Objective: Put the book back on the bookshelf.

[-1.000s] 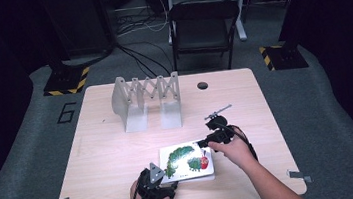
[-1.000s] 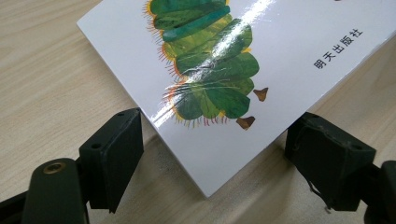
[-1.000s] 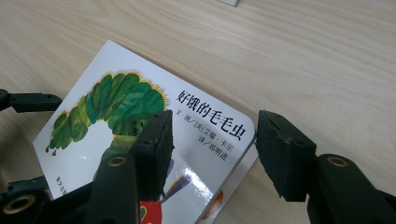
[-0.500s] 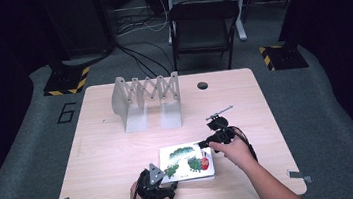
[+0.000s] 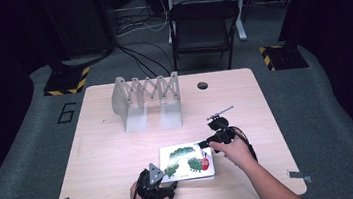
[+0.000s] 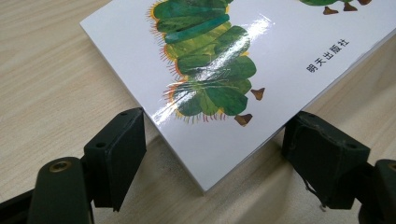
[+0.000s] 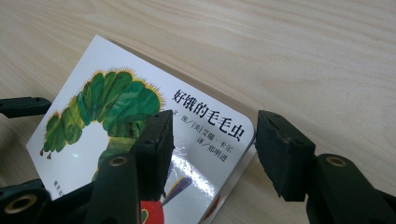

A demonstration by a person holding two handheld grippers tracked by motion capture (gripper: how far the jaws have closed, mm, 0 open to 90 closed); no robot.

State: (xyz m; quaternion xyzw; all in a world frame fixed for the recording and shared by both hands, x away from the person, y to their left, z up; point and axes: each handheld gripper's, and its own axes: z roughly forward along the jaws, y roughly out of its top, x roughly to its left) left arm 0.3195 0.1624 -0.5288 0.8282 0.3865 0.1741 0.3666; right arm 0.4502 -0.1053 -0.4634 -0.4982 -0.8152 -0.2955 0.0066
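Note:
A white picture book (image 5: 186, 161) with a green caterpillar on its cover lies flat near the table's front edge. My left gripper (image 5: 169, 180) rests at its near left corner. In the left gripper view that book corner (image 6: 205, 177) pokes between the open jaws of the left gripper (image 6: 212, 156), which stand close to both edges. My right gripper (image 5: 204, 144) is at the far right corner. In the right gripper view the right gripper (image 7: 212, 149) is open astride the book (image 7: 116, 107), one jaw over the cover and the other beyond the edge.
A grey folding rack (image 5: 147, 100) stands at the back of the wooden table (image 5: 105, 153). A dark round hole (image 5: 202, 85) sits near the table's far edge. A black chair (image 5: 203, 23) is behind the table.

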